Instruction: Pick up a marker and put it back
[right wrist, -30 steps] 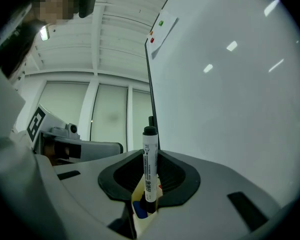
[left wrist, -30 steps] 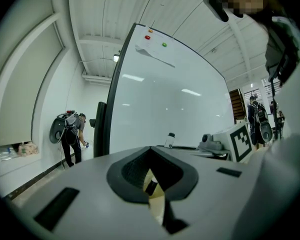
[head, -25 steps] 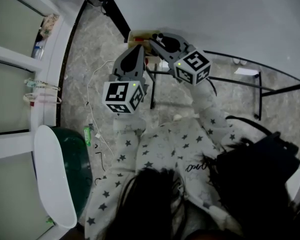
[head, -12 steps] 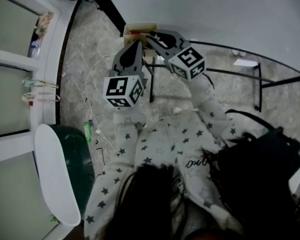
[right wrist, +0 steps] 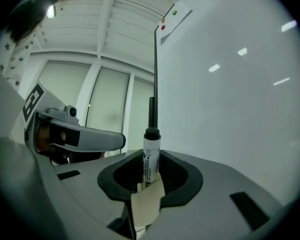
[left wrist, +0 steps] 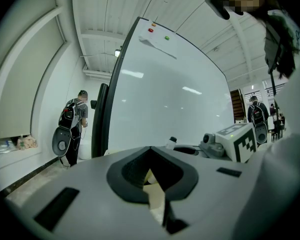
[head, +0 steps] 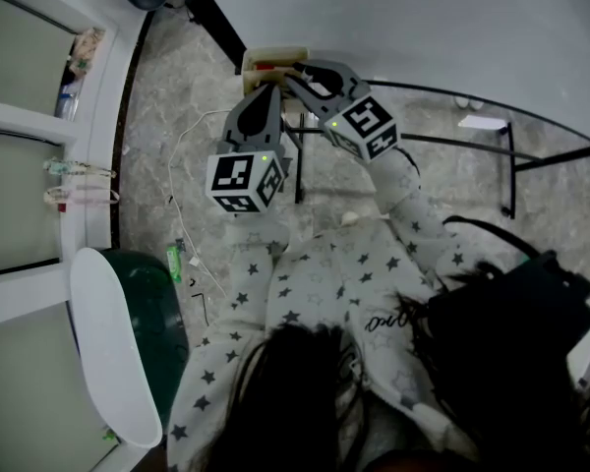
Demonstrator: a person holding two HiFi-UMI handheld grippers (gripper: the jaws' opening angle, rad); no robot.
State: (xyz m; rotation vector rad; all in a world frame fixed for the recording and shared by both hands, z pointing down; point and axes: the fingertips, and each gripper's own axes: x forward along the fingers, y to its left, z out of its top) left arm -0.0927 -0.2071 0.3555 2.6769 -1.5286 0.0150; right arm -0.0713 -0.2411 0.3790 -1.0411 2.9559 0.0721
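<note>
A white marker (right wrist: 150, 156) with a black cap stands upright between the jaws of my right gripper (right wrist: 146, 185), which is shut on its barrel. Beside it rises the whiteboard (right wrist: 230, 99). In the head view the right gripper (head: 295, 75) points at the pale tray (head: 273, 61) at the whiteboard's (head: 423, 28) lower edge; the marker itself is too small to make out there. My left gripper (head: 272, 92) is held just left of it, also aimed at the tray. Its taped pads (left wrist: 155, 196) meet with nothing between them.
A green bin (head: 147, 332) with a white lid stands at the lower left. White cables (head: 182, 205) lie on the marble floor. The board's black stand legs (head: 511, 170) cross on the right. A black bag (head: 501, 332) hangs at my right side. A person with a backpack (left wrist: 75, 121) stands far off.
Both grippers have drifted slightly up and left toward the tray at the board's edge. The right gripper still holds the marker.
</note>
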